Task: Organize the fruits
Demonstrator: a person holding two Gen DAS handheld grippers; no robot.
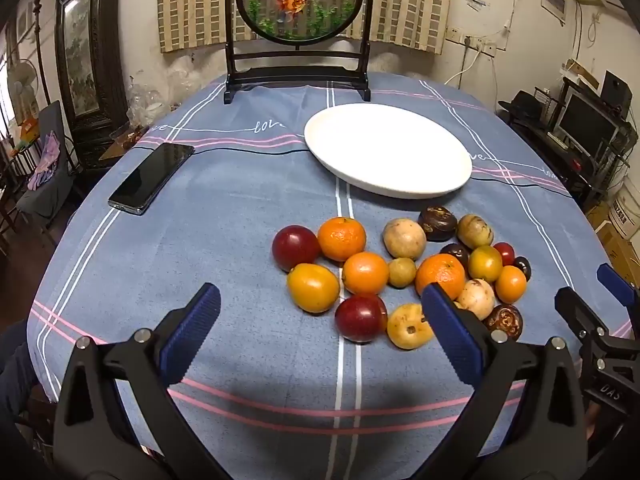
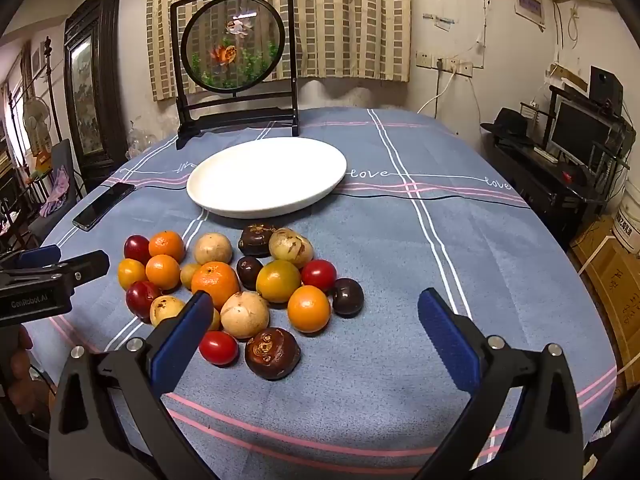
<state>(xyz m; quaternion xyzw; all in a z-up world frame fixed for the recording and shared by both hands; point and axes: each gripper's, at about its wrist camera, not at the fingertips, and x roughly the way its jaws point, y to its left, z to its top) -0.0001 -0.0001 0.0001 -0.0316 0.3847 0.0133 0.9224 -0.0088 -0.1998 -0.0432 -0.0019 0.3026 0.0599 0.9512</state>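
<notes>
A pile of several fruits (image 1: 400, 272) lies on the blue tablecloth: oranges (image 1: 342, 239), red plums (image 1: 360, 318), tan and dark brown fruits. It also shows in the right wrist view (image 2: 240, 284). A white empty plate (image 1: 388, 150) sits behind the pile, also in the right wrist view (image 2: 266, 176). My left gripper (image 1: 320, 300) is open and empty, just in front of the pile. My right gripper (image 2: 314, 304) is open and empty, near side of the pile; a brown fruit (image 2: 272, 352) and a red tomato (image 2: 219, 347) lie between its fingers.
A black phone (image 1: 152, 178) lies at the left of the table. A framed round goldfish screen (image 1: 298, 4) stands at the table's far edge. The right gripper (image 1: 600, 312) shows at the right of the left wrist view. Furniture surrounds the table.
</notes>
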